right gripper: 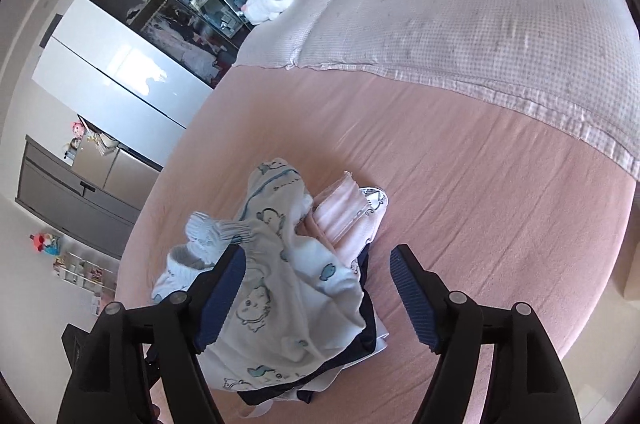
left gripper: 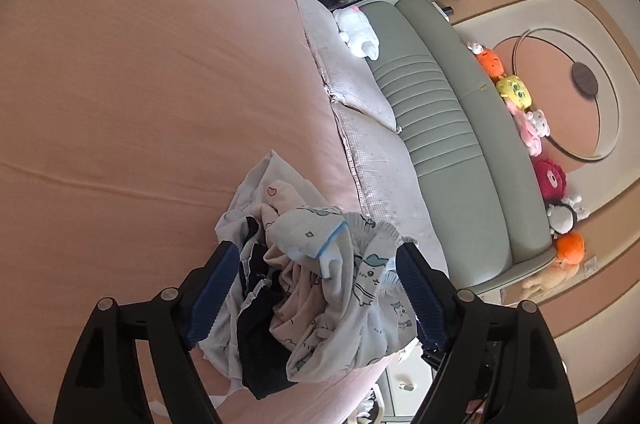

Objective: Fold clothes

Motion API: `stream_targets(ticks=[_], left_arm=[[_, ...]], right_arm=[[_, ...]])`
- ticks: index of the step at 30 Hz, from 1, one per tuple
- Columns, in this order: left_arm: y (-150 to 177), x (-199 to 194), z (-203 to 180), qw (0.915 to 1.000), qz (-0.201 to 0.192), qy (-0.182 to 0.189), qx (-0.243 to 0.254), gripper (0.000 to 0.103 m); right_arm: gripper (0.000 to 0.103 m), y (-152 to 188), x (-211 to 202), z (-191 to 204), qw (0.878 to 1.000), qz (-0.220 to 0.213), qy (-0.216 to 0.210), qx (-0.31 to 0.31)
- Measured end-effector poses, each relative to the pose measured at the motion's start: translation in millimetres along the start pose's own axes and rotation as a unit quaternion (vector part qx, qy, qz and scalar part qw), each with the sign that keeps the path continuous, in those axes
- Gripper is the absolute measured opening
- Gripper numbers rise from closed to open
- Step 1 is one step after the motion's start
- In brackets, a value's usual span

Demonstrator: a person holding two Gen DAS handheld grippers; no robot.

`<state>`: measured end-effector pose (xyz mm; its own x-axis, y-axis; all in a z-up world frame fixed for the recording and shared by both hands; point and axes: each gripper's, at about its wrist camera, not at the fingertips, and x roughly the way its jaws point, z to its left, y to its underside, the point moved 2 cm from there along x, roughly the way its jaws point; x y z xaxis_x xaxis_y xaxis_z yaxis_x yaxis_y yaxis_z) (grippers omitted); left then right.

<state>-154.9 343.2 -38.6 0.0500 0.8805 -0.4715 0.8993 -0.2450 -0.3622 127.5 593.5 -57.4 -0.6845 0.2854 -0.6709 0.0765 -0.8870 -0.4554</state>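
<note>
With both the left gripper (left gripper: 316, 294) and right gripper (right gripper: 318, 298) spread apart and gripping nothing, the crumpled clothes pile (right gripper: 288, 276) lies on the pink bedsheet (right gripper: 460, 184) at six o'clock, so one garment likely needs singling out next.

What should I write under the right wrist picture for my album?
Open black-and-blue tool hovers over a crumpled pile of white cartoon-print, pink and navy clothes on the pink bedsheet.

Sheet (right gripper: 460, 184): I see plain pink.
Clothes (right gripper: 280, 288): white, blue cartoon prints; navy beneath.
Blanket (right gripper: 480, 24): pale checks.
</note>
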Motion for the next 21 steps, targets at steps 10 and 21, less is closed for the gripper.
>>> stream_targets(ticks=[10,21], left_arm=[[11.4,-46.2,-63.2,0.9726,-0.052,-0.157,0.163,0.084],[47.8,-75.9,-109.9,0.9371,-0.060,-0.216,0.268,0.085]], right_arm=[[0.085,11.8,-55.5,66.4,0.996,0.001,-0.002,-0.092],[0.086,41.7,-84.0,109.1,0.983,0.022,0.050,-0.174]])
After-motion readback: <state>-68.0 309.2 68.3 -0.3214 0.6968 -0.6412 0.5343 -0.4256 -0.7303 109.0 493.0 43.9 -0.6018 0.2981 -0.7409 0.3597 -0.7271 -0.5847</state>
